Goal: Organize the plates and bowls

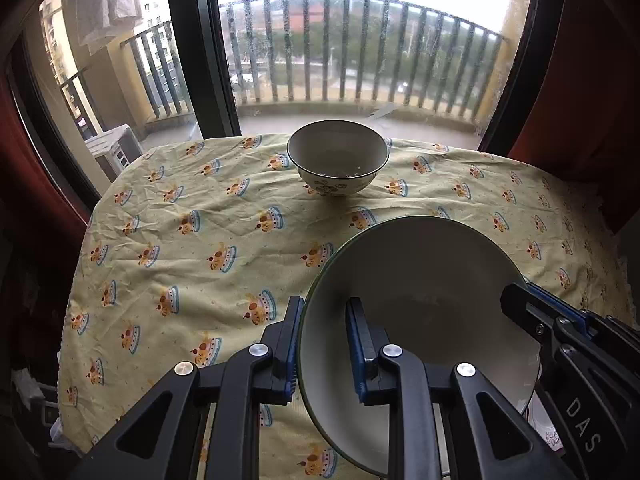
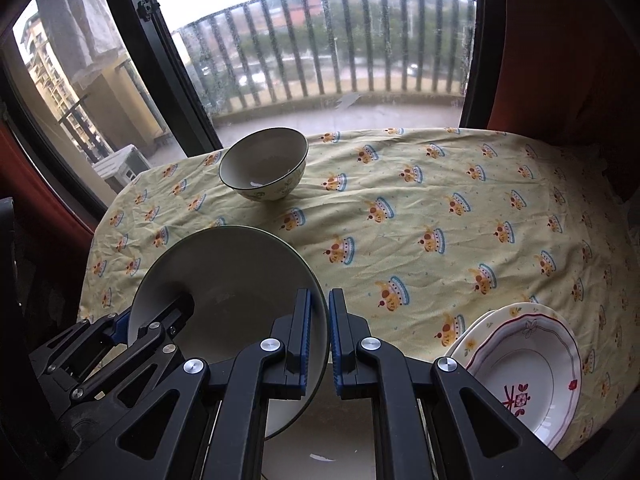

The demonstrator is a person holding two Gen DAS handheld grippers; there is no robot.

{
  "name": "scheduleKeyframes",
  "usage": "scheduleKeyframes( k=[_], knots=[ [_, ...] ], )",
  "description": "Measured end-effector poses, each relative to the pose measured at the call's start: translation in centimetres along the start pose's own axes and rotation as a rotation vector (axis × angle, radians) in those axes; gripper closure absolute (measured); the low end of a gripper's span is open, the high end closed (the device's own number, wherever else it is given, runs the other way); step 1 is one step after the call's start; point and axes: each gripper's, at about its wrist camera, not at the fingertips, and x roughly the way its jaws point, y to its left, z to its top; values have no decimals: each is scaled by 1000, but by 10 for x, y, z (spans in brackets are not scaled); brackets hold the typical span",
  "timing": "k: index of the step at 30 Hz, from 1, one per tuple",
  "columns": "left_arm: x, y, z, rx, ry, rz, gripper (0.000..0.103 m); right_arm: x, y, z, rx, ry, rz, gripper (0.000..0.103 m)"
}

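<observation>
A large pale bowl with a dark green rim (image 1: 420, 280) (image 2: 232, 280) is held between both grippers over the near side of the table. My left gripper (image 1: 325, 303) is shut on its left rim, one finger inside the bowl and one outside. On the opposite rim my right gripper (image 2: 320, 294) is shut in the same way; it also shows in the left wrist view (image 1: 532, 312). A smaller bowl with a green floral pattern (image 1: 338, 156) (image 2: 264, 164) stands upright and apart at the far edge of the table.
A yellow tablecloth with a cake print (image 1: 208, 240) (image 2: 440, 208) covers the table. Two stacked plates, the top one red-trimmed (image 2: 528, 368), sit at the near right. Beyond the far edge are a window with a dark frame (image 1: 200, 52) and red curtains (image 2: 560, 40).
</observation>
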Motion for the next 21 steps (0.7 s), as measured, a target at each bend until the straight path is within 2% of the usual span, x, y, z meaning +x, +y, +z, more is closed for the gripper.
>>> scheduleKeyframes(
  k=[6,21],
  knots=[
    [-7,-16,-19,-20,5,-6,84,-12,-18,-14,-16,2,10,91],
    [4,-40,-64,-40,87,2,84,-6,-50,-54,-25,87,15,91]
  ],
)
